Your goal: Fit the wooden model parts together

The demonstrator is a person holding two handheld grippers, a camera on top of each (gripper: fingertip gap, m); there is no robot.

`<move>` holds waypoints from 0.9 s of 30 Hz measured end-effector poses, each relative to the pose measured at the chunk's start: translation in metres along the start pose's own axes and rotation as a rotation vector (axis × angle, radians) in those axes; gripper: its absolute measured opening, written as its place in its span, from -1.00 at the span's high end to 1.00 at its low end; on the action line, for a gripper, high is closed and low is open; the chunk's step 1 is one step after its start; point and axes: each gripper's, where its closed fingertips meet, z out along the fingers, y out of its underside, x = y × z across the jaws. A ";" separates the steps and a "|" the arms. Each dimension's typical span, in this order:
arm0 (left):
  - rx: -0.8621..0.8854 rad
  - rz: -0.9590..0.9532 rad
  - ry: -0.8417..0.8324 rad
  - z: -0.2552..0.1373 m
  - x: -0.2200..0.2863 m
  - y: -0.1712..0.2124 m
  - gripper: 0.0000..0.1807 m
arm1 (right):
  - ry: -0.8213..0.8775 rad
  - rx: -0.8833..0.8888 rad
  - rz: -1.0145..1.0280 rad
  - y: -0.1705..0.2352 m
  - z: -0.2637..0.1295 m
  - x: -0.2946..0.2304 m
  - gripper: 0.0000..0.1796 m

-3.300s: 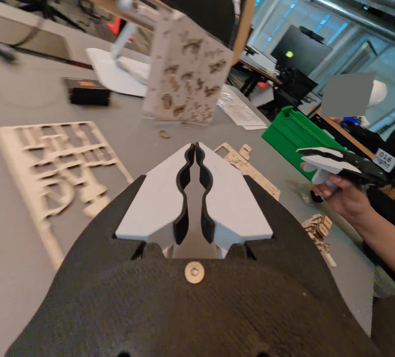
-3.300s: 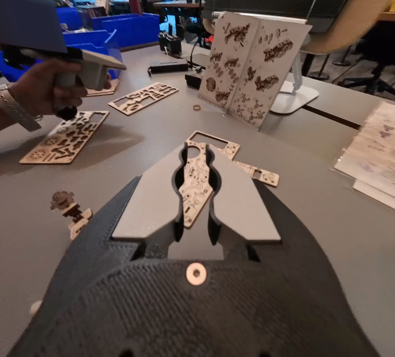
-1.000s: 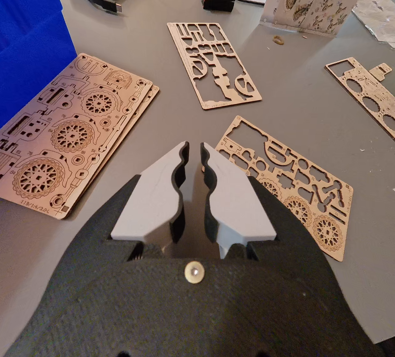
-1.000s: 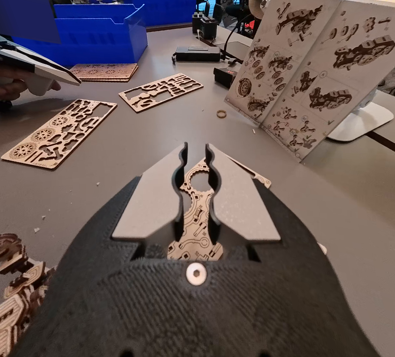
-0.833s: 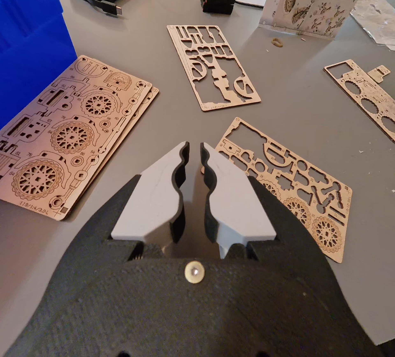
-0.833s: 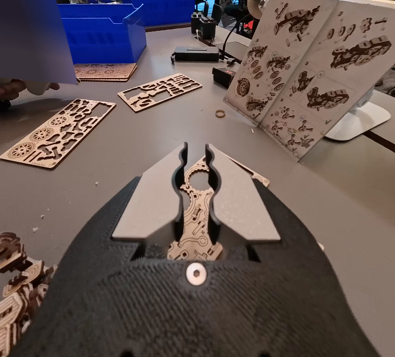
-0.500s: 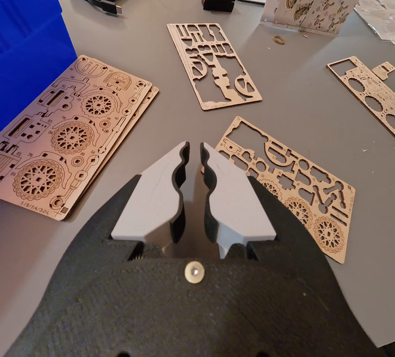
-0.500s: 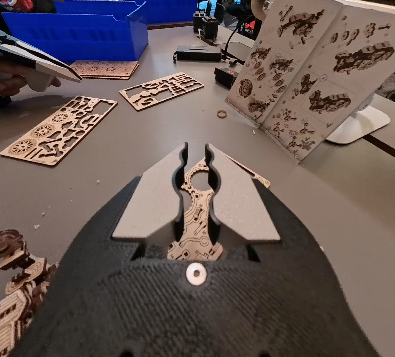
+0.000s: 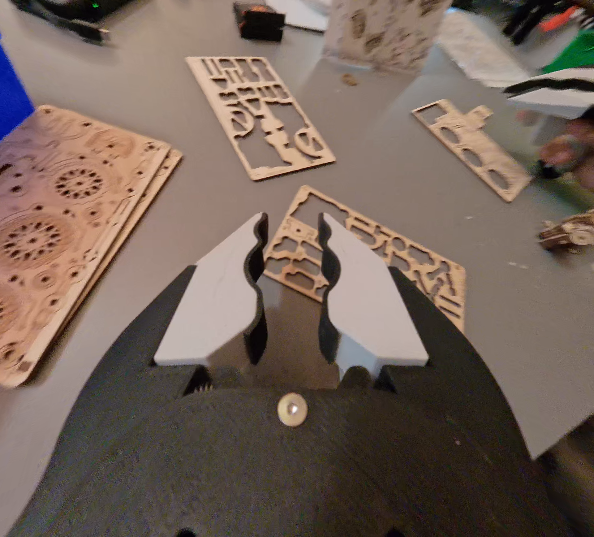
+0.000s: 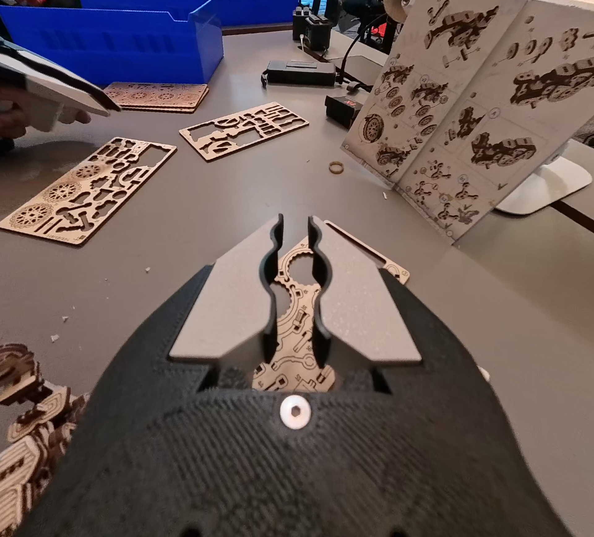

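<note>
The left hand-held gripper (image 9: 292, 232) hangs over the grey desk (image 9: 369, 151) with its jaws spread and nothing between them. Its tips sit above the near corner of a punched wooden sheet (image 9: 418, 267) bearing wheel shapes. Half a second ago these jaws were only a narrow slit apart; now the gap is clearly wider, and the view has swung so the sheet lies straight ahead.

The right hand-held gripper (image 10: 294, 222) also has its jaws parted, empty, hovering over a narrow wooden sheet with round holes (image 10: 297, 312); its gap and place match the earlier picture.

Taking the wheel sheet as landmark: beyond it lies a mostly emptied wooden sheet (image 9: 260, 116). To its left rests a stack of uncut sheets (image 9: 64, 216). To its right, a part-built wooden model (image 9: 569, 232) sits on the desk.

Behind them stands a folded instruction leaflet (image 10: 466, 103) printed with assembly drawings. The sheets carry small engraved numbers and the little black box (image 9: 262, 24) has an orange mark, all left unquoted here.
</note>
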 end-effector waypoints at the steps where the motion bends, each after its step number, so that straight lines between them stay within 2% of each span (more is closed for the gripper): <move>1: 0.009 -0.007 0.022 0.000 0.004 -0.002 0.63 | -0.001 -0.001 0.000 0.000 0.000 0.000 0.86; 4: -0.009 0.014 -0.012 0.001 0.000 0.001 0.49 | -0.001 -0.003 -0.002 0.000 0.000 0.000 0.86; 14: -0.124 0.003 -0.022 0.009 0.001 0.019 0.44 | -0.003 -0.014 -0.011 0.002 0.002 -0.002 0.86; 19: -0.184 0.043 -0.062 0.013 0.000 0.028 0.48 | -0.002 -0.014 -0.011 0.002 0.002 -0.002 0.86; 22: -0.241 0.073 -0.084 0.016 0.000 0.037 0.57 | -0.003 -0.014 -0.008 0.002 0.002 -0.002 0.86; 27: -0.257 0.099 -0.118 0.016 -0.002 0.039 0.64 | -0.003 -0.014 -0.010 0.002 0.002 -0.002 0.86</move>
